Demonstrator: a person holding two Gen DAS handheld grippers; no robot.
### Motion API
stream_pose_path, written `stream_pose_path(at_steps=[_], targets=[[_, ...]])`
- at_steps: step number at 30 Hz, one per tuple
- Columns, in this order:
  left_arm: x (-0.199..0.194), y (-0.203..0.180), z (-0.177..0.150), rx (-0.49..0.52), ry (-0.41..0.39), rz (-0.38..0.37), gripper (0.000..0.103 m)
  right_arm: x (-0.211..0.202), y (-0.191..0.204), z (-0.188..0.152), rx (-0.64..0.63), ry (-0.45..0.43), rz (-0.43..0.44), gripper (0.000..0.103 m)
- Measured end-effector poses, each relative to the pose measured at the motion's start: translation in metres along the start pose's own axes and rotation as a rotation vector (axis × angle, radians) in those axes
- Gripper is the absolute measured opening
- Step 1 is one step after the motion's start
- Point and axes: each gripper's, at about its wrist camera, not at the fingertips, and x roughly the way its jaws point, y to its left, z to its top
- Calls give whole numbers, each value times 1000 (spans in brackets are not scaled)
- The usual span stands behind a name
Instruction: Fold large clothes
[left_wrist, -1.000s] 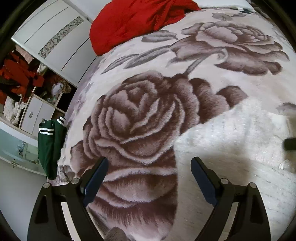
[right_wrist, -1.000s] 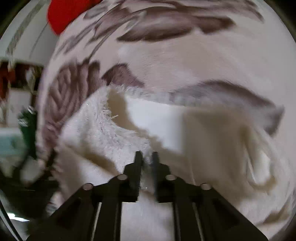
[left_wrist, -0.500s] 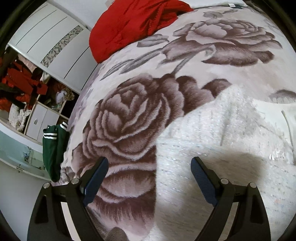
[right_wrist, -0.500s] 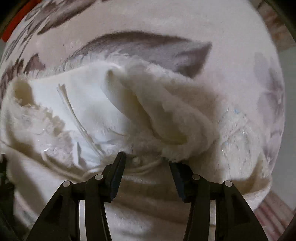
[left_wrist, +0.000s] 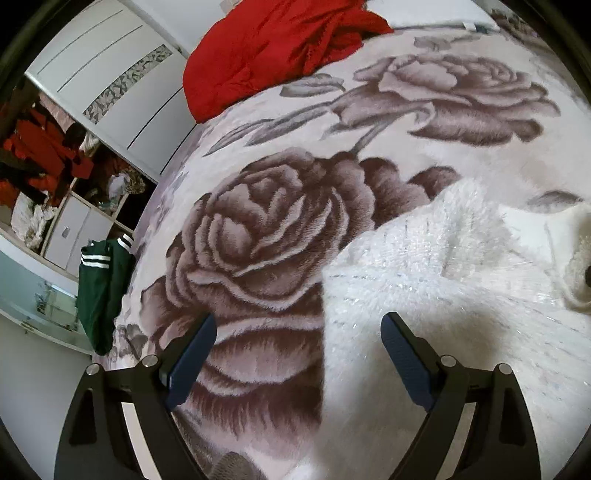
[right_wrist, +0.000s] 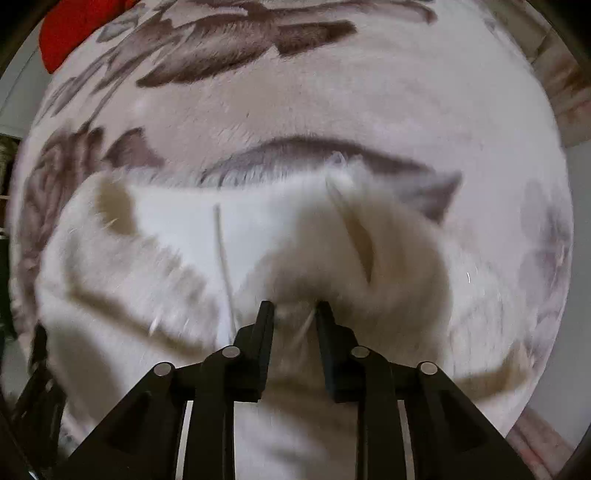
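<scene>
A fluffy white garment (left_wrist: 436, 266) lies on a rose-patterned blanket (left_wrist: 258, 236). My left gripper (left_wrist: 297, 354) is open and empty, hovering over the garment's left edge and the blanket. In the right wrist view the same white garment (right_wrist: 177, 251) is bunched, with its smooth lining showing. My right gripper (right_wrist: 294, 314) has its jaws narrowed around a fold of the fluffy fabric, with fabric between the fingers. This view is blurred by motion.
A red garment (left_wrist: 273, 48) is heaped at the far end of the bed. A green garment with white stripes (left_wrist: 101, 284) hangs off the bed's left edge. White wardrobe doors (left_wrist: 110, 74) and open shelves of clothes stand to the left.
The right gripper opened, moved along the garment, and has narrowed on a fold again. The white garment has shifted left, further under the left gripper.
</scene>
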Motion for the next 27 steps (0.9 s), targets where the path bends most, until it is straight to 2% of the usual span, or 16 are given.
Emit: stream_pose_path(at_steps=[1,2,4,5,7,9,13,16,18,19,20,21,22,23,25,27], targets=[[-7,6,-3,-12,-9,-9,91,-15,-8,-9,15,-14,67,30],[-16,14,-6,-26,-22,-16,91,-39,-20,-25,41,-35,126,45],[-37,31,-20,-56,-37,-48,91,-83,-44,-67,84,-95,144,57],[-45,38,-29,-64,-37,-59,91,-99,-55,-87,103,-117,138,57],[-60,49,-53,-72,-22,-85,91,-125,-82,-139,157,-130,78,58],[-67,53,-79,-60,27,-103,91,-133,-100,-191,190,-122,-13,60],[-63,41,-146,4,169,-147,91,-98,-131,-260,171,4,-139,63],[-56,21,-186,48,223,-152,91,-58,-138,-270,102,47,-202,63],[-56,10,-201,59,218,-141,91,-32,-129,-254,46,28,-225,61],[-57,3,-208,71,215,-135,91,-26,-128,-249,28,10,-217,52],[-58,-1,-212,76,215,-128,91,-20,-125,-240,3,-21,-221,32],[-61,-5,-218,79,209,-114,91,-20,-127,-232,2,-67,-241,22],[-63,-11,-223,86,195,-92,91,-20,-134,-227,36,-106,-250,17],[-65,-14,-226,92,188,-73,91,-22,-149,-224,101,-133,-224,17],[-67,-18,-233,95,188,-47,91,-10,-186,-224,252,-130,-102,17],[-71,-22,-240,100,198,1,91,10,-195,-229,252,-89,-73,18]])
